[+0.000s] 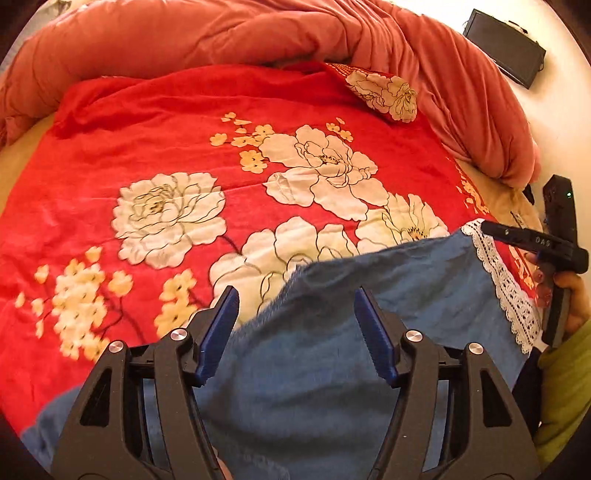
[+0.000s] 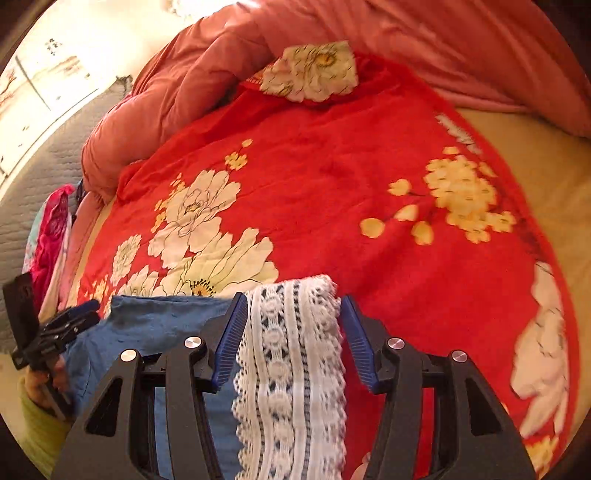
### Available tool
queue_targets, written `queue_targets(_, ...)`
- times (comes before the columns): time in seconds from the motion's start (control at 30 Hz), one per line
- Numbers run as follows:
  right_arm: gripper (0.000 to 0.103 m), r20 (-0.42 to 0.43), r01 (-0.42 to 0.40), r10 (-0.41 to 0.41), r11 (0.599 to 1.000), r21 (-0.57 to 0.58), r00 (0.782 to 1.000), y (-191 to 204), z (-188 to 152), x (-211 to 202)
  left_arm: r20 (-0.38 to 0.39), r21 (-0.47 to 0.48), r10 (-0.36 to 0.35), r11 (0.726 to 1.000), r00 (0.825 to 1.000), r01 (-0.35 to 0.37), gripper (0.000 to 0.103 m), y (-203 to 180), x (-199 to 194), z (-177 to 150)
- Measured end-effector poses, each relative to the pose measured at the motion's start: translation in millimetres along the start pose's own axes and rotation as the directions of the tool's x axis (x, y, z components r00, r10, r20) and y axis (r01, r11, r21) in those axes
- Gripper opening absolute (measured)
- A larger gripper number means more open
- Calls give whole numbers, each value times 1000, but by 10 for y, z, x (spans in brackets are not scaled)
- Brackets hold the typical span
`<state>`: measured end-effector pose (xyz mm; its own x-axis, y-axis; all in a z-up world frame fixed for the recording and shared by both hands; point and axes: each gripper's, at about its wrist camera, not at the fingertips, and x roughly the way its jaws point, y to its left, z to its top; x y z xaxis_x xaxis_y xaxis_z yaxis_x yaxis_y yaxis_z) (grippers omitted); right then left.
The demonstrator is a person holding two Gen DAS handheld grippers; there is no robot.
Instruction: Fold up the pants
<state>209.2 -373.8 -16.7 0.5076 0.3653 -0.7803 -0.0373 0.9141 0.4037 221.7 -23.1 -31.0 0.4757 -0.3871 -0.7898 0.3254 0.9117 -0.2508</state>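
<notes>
Both grippers, left (image 1: 295, 306) and right (image 2: 293, 314), stand spread over the blue pants (image 1: 332, 350) (lace trim (image 2: 291, 350) between the right's fingers). Gripping looks next, then folding across the red blanket (image 1: 147, 122).

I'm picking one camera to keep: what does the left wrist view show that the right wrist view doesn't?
Only the left: a black box on the floor, and the pants' frayed edge between the open left tongs. Only the right: a pink cloth pile at the bed's edge, and the lace trim close up between the open right tongs. Both: the floral blanket, pink quilt and pants.
</notes>
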Motion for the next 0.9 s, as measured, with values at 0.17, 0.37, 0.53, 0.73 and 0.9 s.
queue_targets(0.17,52,-32,-90,92,994,59,995,-157,-1,226,-42,-29,-80,996,996,79,57,70,214,54)
queue_targets(0.37,41,-19,-182,185,980,80,983,-222,-14,219,-71,-53,-183,982,980,180,36,1,399,7)
queue_targets(0.53,25,42,-179,179,984,-16,983,-56,-95,37,-108,-37,-153,988,982,150,8,-78,420,-21)
queue_targets(0.73,24,206,-25,59,986,-166,977,242,-12,-330,26,46,-36,998,999,34,6,-265,132,184)
queue_targets(0.9,19,178,192,-150,949,-248,972,317,176,-79,13,125,82,989,997,-83,6,-403,383,276)
